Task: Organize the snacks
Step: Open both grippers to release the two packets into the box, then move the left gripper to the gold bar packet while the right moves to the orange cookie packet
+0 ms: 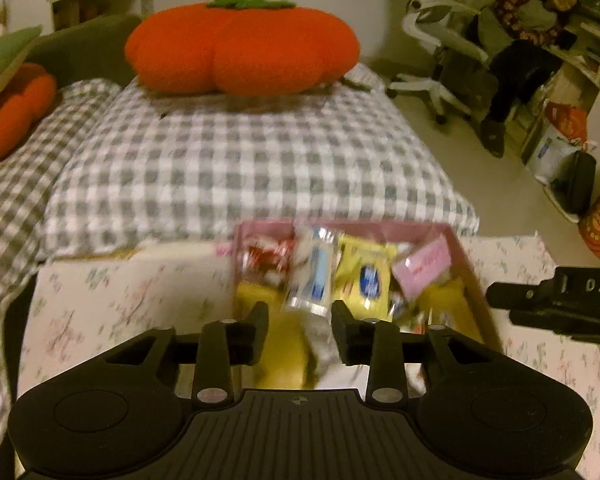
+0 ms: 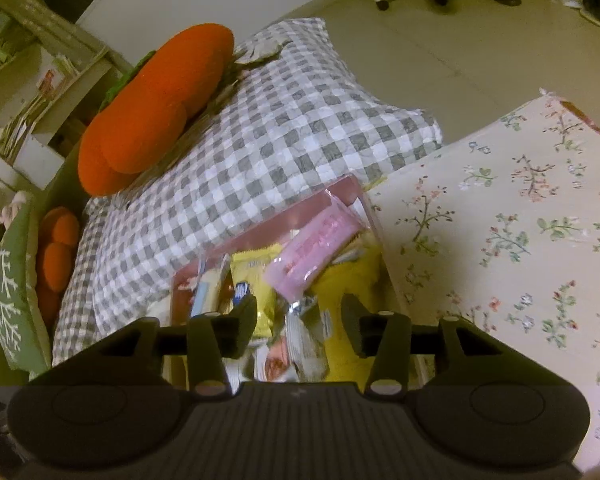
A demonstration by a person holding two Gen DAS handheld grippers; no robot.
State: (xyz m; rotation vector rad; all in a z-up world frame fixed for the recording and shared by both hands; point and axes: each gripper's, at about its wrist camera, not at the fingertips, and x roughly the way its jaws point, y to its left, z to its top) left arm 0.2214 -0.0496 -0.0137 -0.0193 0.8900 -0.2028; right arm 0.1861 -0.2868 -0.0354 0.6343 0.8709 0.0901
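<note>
A pink box [image 1: 466, 264] packed with snacks stands on the floral cloth [image 1: 112, 304], against a checked pillow. Among the snacks are a clear packet with a blue label [image 1: 314, 272], a yellow packet [image 1: 366, 276], a pink packet [image 1: 420, 266] and a red-and-white one [image 1: 266, 260]. My left gripper [image 1: 300, 314] hovers over the box, open, with the clear packet's lower end in the gap and no pad pressing on it. My right gripper [image 2: 299, 308] is open above the same box [image 2: 268, 232]. A silver wrapper [image 2: 304, 306] lies below its gap, and the pink packet [image 2: 316, 240] lies just ahead.
A checked pillow [image 1: 236, 168] lies behind the box, with an orange pumpkin cushion [image 1: 240, 48] on its far end. The floral cloth [image 2: 520, 220] spreads to the right. A person sits in a white office chair [image 1: 440, 40] by shelves at the back right.
</note>
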